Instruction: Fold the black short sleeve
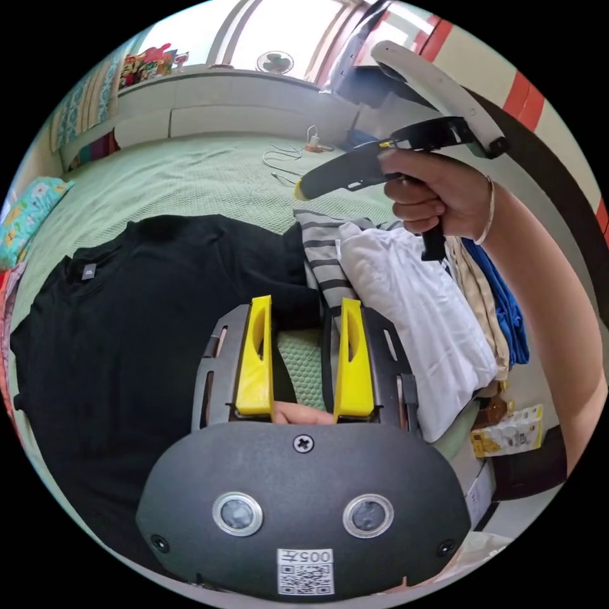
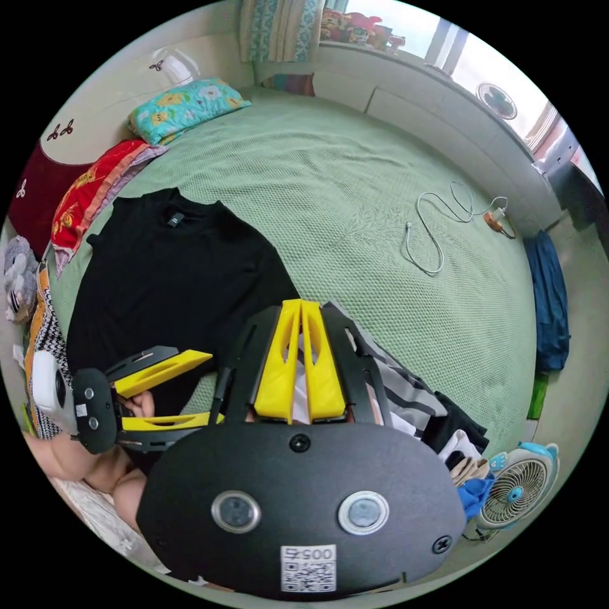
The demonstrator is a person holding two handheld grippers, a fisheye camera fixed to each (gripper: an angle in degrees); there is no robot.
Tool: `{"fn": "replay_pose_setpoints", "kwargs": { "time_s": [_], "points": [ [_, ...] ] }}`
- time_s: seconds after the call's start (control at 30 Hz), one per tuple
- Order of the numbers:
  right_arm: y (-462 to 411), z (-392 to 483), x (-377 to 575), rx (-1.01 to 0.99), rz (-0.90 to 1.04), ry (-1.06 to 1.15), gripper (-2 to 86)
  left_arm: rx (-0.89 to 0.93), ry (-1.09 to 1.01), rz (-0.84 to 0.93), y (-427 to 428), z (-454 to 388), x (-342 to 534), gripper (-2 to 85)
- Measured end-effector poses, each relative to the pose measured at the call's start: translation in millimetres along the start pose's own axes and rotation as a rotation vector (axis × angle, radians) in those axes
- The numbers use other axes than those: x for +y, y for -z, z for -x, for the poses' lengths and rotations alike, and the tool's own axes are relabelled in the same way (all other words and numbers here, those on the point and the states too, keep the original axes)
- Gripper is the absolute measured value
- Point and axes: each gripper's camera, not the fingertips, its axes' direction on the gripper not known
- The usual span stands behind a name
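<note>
The green bed cover (image 2: 355,190) takes up most of both views and serves as the folding surface. On it the black shirt (image 2: 171,273) lies spread flat, collar and neck tag toward the pillows (image 2: 127,158), body toward the person. It looks laid out ready, with no fold made yet, so the task seems to be at its very start.

Beside the shirt sits a pile of other clothes (image 1: 406,298), striped, white, tan and blue pieces stacked at the bed edge, likely waiting their turn. Its lower layers are buried, so I cannot count the pieces.

The left gripper (image 1: 304,355) hangs above the shirt's near hem, its 2 yellow jaws spread apart with green cover showing in the gap and nothing between them. That placement suggests it is lining up to take the hem or a side edge.

The right gripper (image 2: 301,355) has its 2 jaws pressed nearly together at the tips; pale cloth shows behind them, but I cannot tell whether they pinch it. In the left gripper view it is held high in a hand (image 1: 438,190), clear of the pile.

A white cable (image 2: 438,235) lies loose well away from the shirt. The shirt's near hem is hidden behind the gripper bodies.
</note>
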Motion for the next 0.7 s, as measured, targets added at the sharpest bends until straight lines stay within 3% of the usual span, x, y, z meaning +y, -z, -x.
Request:
{"fn": "replay_pose_setpoints", "kwargs": {
  "time_s": [0.13, 0.3, 0.47, 0.7],
  "points": [
    [-26, -11, -18, 0.001, 0.092, -0.055, 2.9, 0.137, 0.106, 0.057, -24, 26, -4, 13.7],
    [-50, -19, -35, -0.077, 0.138, -0.082, 6.4, 0.074, 0.093, 0.077, -36, 37, -8, 11.4],
    [-58, -27, -53, 0.003, 0.138, -0.113, 0.7, 0.026, 0.151, 0.089, -38, 56, -11, 5.1],
    [-41, -36, -65, -0.063, 0.071, -0.137, -1.6, 0.058, 0.186, 0.025, -15, 85, -13, 2.8]
  ]
}}
